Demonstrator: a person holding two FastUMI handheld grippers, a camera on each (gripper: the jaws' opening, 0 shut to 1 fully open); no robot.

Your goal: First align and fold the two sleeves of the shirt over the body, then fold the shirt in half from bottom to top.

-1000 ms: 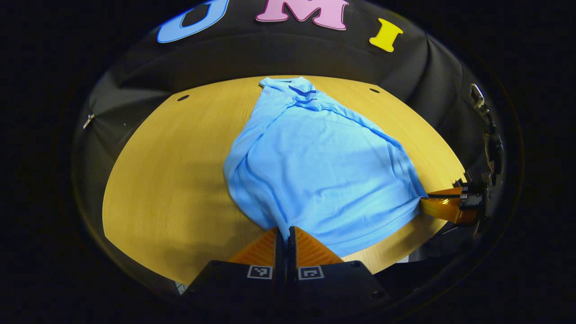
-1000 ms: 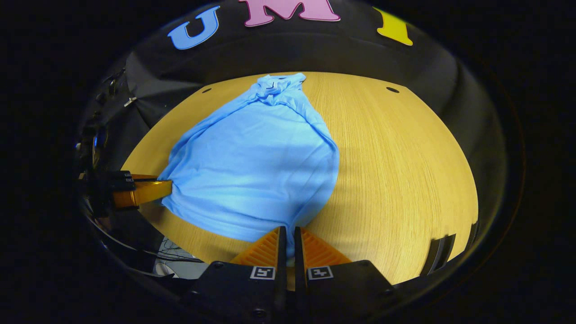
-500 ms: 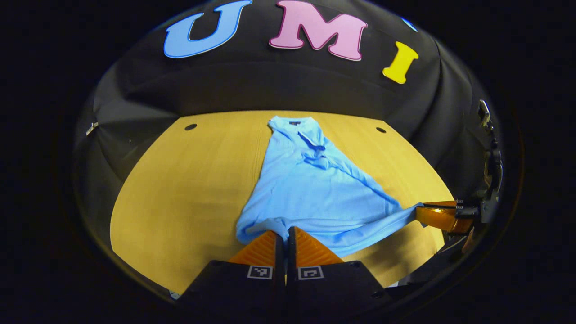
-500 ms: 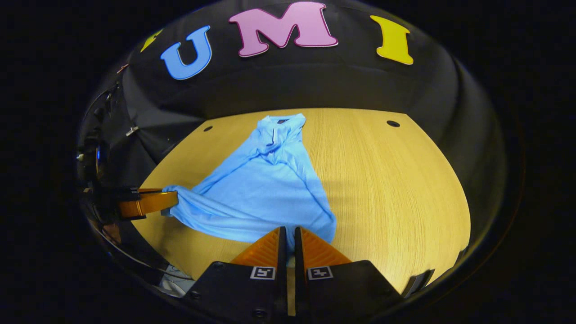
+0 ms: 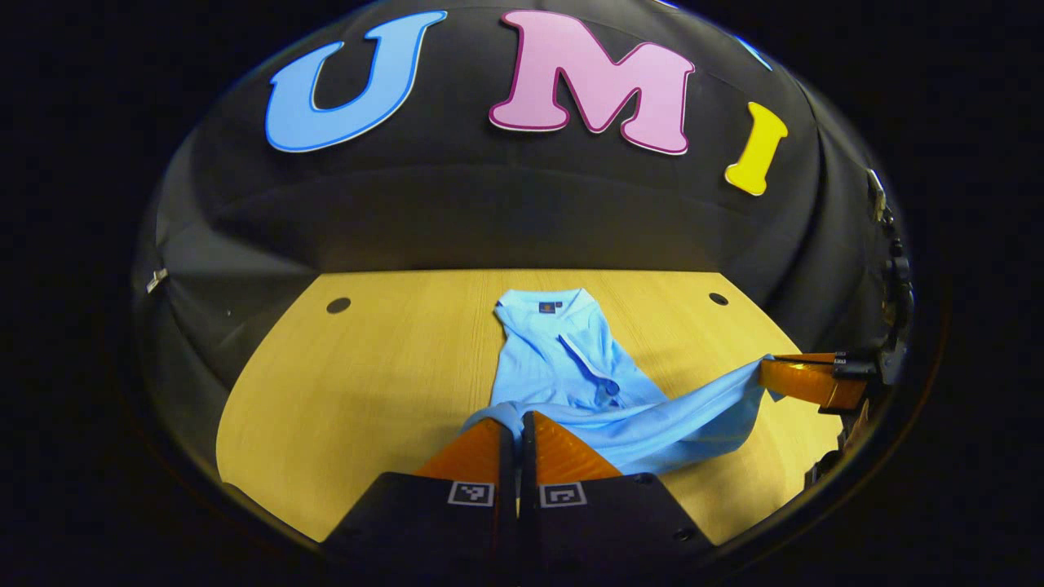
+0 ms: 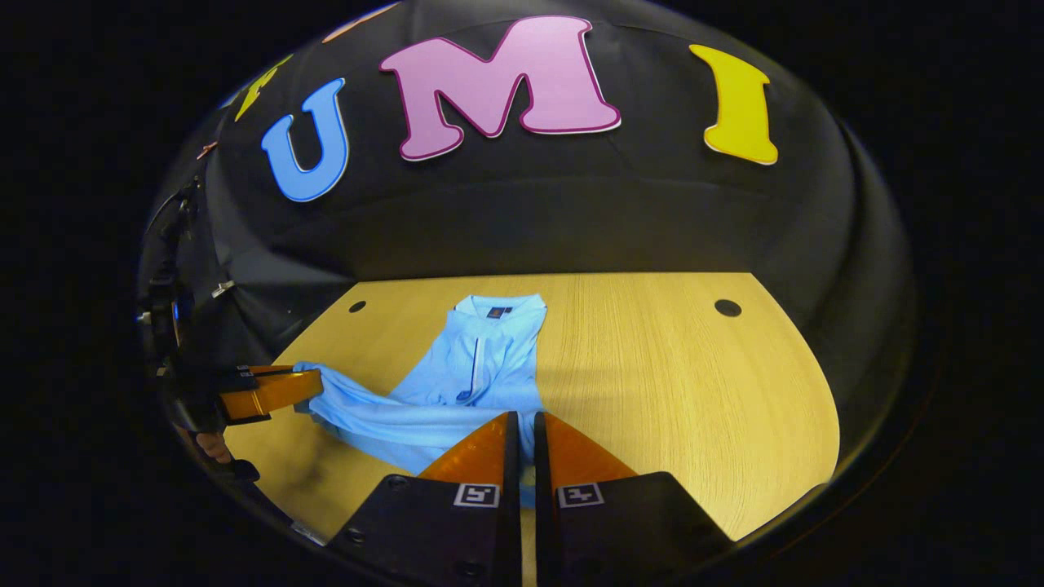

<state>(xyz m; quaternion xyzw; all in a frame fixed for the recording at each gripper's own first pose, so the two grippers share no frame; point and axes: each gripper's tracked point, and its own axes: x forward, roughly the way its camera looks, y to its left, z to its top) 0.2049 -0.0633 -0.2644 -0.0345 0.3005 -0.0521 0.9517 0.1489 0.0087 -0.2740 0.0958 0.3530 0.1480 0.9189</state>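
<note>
1. The light blue shirt [image 5: 571, 367] lies on the wooden table [image 5: 359, 391], collar [image 6: 499, 310] toward 12 o'clock by the booth wall, placket facing up. Its bottom hem [image 5: 652, 424] is raised off the table and stretched between the two grippers, near 6 o'clock in both views.
2. The left gripper [image 5: 517, 428] is clenched on one hem corner, cloth bunching out between its closed fingers. In the right gripper view it appears again at 9 o'clock, gripping that corner.
3. The right gripper [image 6: 522, 428] is likewise clamped on the other hem corner; in the left gripper view it sits at 3 o'clock with fabric pulled taut from its tip.
4. The sleeves seem already tucked over the body, though the lifted hem hides most of them, so I cannot be sure.
5. By my judgement this is the bottom-to-top fold, with the hem partway toward the collar.
6. Risks: uneven travel of the two grippers would skew the fold; dragging low could pull the folded sleeves loose; a thin pinch might slip; overshooting would bury the collar.
</note>
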